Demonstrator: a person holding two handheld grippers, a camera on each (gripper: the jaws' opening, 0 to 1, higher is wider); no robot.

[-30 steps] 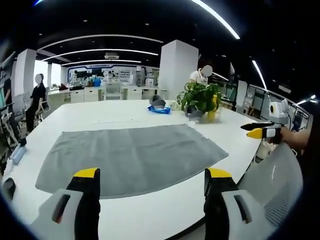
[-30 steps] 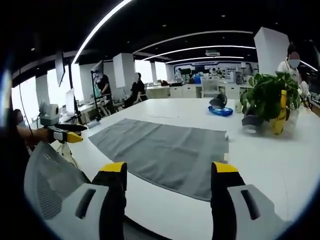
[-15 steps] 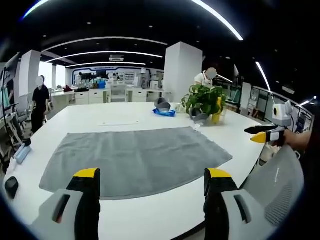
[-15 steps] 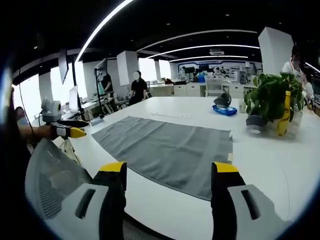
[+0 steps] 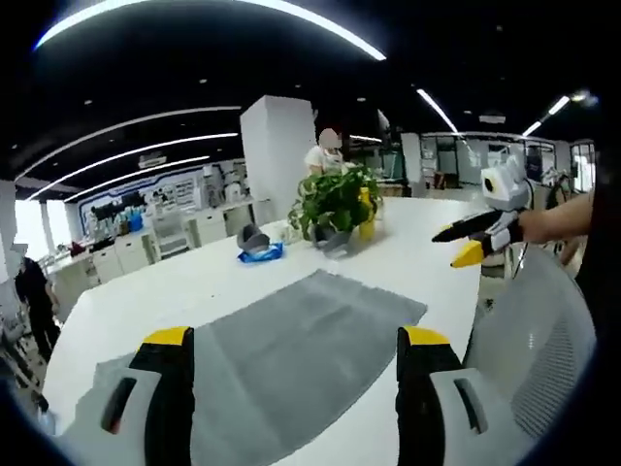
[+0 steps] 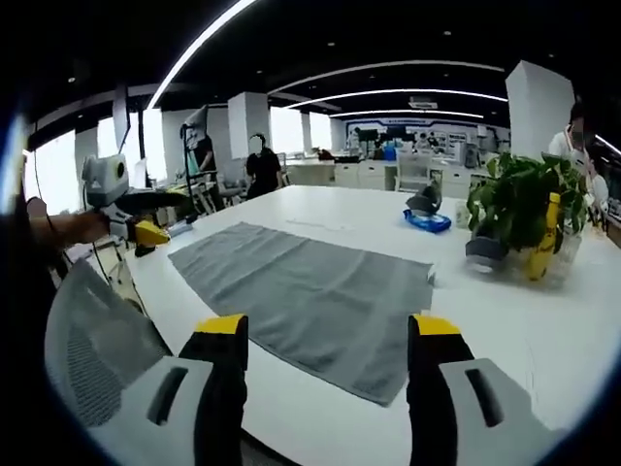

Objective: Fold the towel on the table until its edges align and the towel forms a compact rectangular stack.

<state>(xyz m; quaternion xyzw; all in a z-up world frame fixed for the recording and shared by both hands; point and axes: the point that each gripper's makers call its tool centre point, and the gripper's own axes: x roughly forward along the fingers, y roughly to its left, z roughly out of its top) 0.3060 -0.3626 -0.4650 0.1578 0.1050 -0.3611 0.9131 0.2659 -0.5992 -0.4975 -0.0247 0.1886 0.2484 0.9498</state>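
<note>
Lying flat on white table [image 6: 543, 330]: grey towel [image 6: 301, 286]; both tongs wide, empty.

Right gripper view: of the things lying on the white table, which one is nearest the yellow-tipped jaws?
The flat grey towel, spread just beyond the right gripper. The green potted plant and the blue item lie farther back.

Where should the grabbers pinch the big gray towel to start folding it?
Probably at the two near corners of the towel. It lies flat and spread on the white table, so only edges give something to pinch; come in low from the near table edge.
</note>
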